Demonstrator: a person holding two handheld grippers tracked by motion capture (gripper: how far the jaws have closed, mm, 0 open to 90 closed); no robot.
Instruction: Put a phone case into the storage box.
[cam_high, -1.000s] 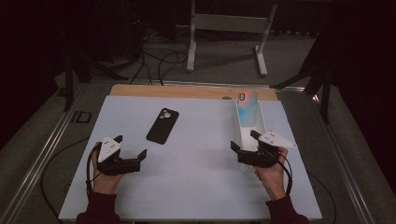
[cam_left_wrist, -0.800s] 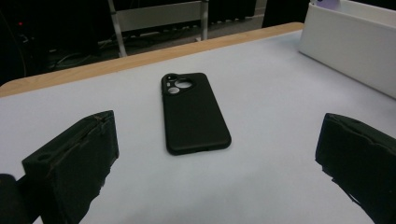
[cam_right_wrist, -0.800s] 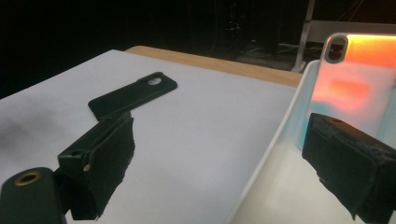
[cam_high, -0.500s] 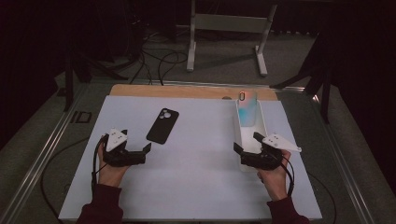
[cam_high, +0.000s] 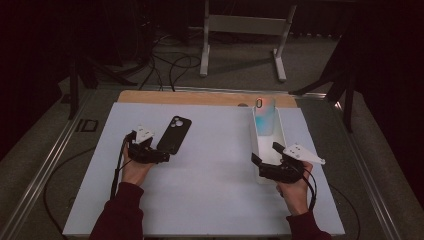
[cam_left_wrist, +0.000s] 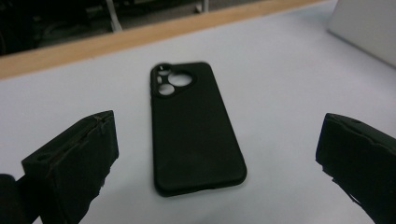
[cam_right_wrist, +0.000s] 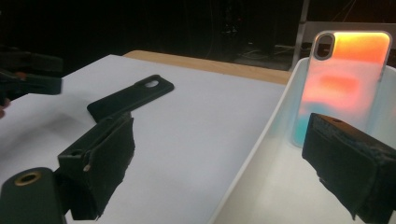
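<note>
Where the white table top (cam_high: 210, 200) spreads across the high view, with a strip of bare wood (cam_high: 200, 97) along its far edge, everything else rests on it or hangs just above it. Next in size is the long white tray (cam_high: 256, 142) at the right side of the table, running from near the wooden strip down toward the person. At its far end an iridescent phone case (cam_high: 263, 116) stands upright, leaning against the tray's end wall; in the right gripper view its orange-to-teal back (cam_right_wrist: 345, 74) glows, camera cutout at the top left corner.

Toward the left lies the black phone case (cam_high: 174, 135), flat on the table top, back up, camera cutout at the far end. In the left gripper view it (cam_left_wrist: 194, 128) sits between the two jaws, close ahead of them, touched by neither.

Held in the person's left hand, the left gripper (cam_high: 162, 156) is just beside the near end of the black phone case, jaws spread wide and empty. Over the near end of the white tray, the right gripper (cam_high: 265, 157) is likewise spread wide with nothing between its jaws; one jaw hangs over the table top and the other over the tray's inside.
</note>
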